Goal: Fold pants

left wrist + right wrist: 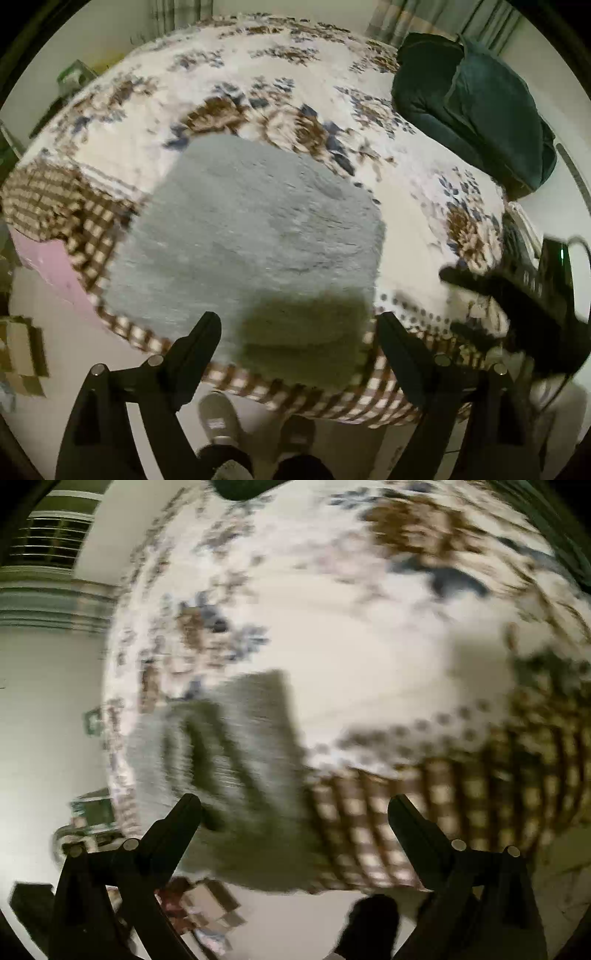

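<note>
pants (pixel 251 236): grey, folded flat on the bed (pixel 258 81) | left gripper (pixel 295 328): fingers wide, holding nothing | right gripper (pixel 293 808): fingers wide too, view's blurry

Grey pants (pixel 255 243) lie folded in a flat block on the flowered blanket (pixel 258 66), near its checked edge. The left gripper (pixel 299 325) hangs above them, jaws wide apart (holding nothing). A dark green bundle (pixel 476 107) sits far right.
</note>
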### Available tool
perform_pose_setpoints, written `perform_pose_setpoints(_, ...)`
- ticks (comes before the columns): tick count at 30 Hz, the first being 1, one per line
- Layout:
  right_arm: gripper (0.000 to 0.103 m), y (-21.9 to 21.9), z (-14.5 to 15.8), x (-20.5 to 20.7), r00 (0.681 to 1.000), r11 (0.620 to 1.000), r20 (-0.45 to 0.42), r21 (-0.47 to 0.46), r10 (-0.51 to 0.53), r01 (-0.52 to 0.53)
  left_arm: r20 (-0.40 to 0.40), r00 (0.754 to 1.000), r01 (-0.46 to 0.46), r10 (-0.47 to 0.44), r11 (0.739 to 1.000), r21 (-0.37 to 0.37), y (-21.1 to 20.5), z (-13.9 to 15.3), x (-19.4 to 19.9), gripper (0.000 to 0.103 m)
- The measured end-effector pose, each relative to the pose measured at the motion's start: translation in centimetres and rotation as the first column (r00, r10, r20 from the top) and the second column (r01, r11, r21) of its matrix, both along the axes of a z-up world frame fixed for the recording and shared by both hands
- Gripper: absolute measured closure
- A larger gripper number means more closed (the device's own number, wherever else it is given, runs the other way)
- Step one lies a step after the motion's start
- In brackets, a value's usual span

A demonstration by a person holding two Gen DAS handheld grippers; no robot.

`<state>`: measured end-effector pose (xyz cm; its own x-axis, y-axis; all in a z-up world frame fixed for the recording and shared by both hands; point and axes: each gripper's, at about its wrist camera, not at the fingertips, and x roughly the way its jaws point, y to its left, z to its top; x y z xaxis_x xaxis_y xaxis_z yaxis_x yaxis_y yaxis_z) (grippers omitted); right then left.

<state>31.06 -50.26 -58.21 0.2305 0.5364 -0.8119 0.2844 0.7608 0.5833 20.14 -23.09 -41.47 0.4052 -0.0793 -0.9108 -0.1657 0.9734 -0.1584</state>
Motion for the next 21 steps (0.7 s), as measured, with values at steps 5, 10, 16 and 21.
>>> perform_pose_setpoints(5,0.001,5.6,-1.1,3.9,0.992,0.992,0.032,0.021,0.12,-0.121,-0.006,0.993,-0.116,0.117,0.988,0.1,4.7,0.0,0.0,0.017)
perform_pose_setpoints(10,0.001,11.0,-4.3,6.4,0.973,0.968,-0.017,0.109,0.231,-0.227,-0.04,0.972,-0.219,0.23,0.958,0.182,9.7,-2.3,0.6,0.017)
perform_pose_setpoints(16,0.071,10.0,-2.3,4.4,0.985,0.98,0.0,0.102,0.174,-0.173,-0.065,0.951,-0.291,0.304,0.943,0.16,13.5,-3.9,2.1,0.017)
perform_pose_setpoints(21,0.072,5.4,0.8,1.2,0.996,0.99,-0.008,0.112,0.088,-0.086,-0.08,0.959,-0.261,0.272,0.957,0.127,13.6,-4.9,4.2,0.017)
